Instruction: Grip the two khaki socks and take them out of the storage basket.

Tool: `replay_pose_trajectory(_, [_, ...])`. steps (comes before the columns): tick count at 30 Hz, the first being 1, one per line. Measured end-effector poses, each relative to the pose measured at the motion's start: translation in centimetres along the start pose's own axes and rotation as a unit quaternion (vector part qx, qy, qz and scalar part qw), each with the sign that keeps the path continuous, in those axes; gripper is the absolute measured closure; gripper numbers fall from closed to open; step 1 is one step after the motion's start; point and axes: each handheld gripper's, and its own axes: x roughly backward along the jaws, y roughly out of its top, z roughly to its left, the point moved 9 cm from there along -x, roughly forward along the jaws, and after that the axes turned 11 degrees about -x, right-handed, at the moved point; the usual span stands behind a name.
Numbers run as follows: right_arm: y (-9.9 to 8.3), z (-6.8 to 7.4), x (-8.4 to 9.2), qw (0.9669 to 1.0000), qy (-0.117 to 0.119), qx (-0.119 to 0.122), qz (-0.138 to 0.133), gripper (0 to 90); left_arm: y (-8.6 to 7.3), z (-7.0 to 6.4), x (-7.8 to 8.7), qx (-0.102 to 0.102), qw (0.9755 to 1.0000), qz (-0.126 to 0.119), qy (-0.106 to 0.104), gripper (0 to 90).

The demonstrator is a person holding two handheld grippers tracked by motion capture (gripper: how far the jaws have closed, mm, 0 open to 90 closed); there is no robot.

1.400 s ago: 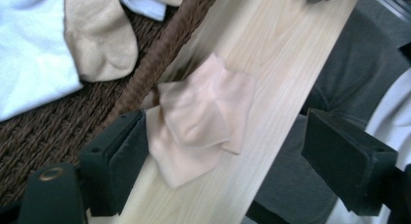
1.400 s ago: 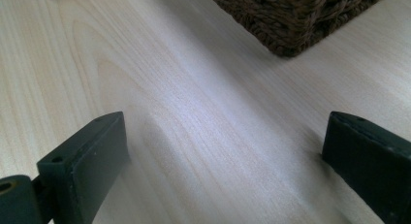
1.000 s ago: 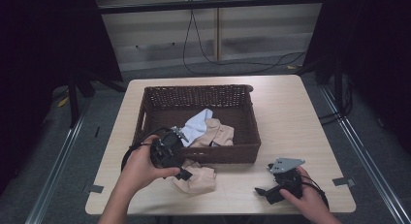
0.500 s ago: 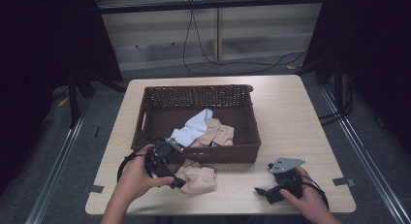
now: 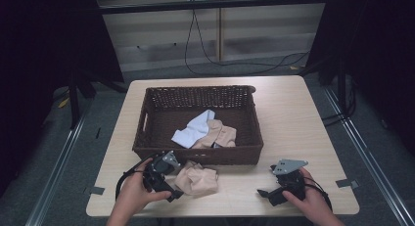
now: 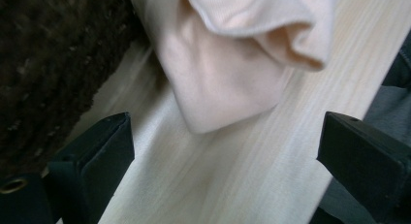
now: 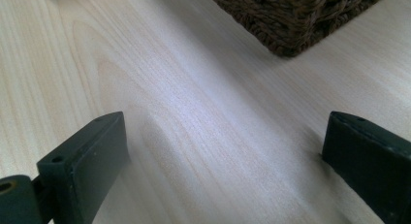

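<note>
Your left gripper (image 5: 169, 189) sits with its jaws spread wide, the beige cloth (image 6: 228, 73) lying just ahead of them on the table (image 5: 303, 118), apparently untouched though the close view is blurred. The wicker basket (image 5: 200, 155) stands just beyond. Your right gripper (image 5: 266, 194) rests on bare wood, jaws equally apart.

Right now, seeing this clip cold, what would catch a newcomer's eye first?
The dark wicker basket at the table's middle, with a pale blue cloth and a beige cloth inside. Next, a second beige cloth crumpled on the table just before the basket, with the open left hand-held gripper beside it. The right hand-held gripper rests open near the front edge.
</note>
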Motion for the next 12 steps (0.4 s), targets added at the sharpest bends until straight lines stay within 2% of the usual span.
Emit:
replay_pose_trajectory(4, [0.0,0.0,0.0,1.0,0.0,0.0,0.0,2.1,-0.9,-0.1,-1.1,-0.012,0.9999,0.0,0.012,5.2])
replay_pose_trajectory(6, [0.0,0.0,0.0,1.0,0.001,0.0,0.0,2.1,-1.3,-0.2,-1.5,-0.01,0.9999,0.004,0.01,4.5])
replay_pose_trajectory(10, [0.0,0.0,0.0,1.0,0.0,0.001,0.0,2.0,-1.3,-0.6,-2.0,-0.005,0.9998,-0.013,0.013,4.6])
replay_pose_trajectory(12, [0.0,0.0,0.0,1.0,0.0,0.0,0.0,2.1,-1.0,-0.7,-2.2,0.006,0.9995,-0.026,0.018,4.6])
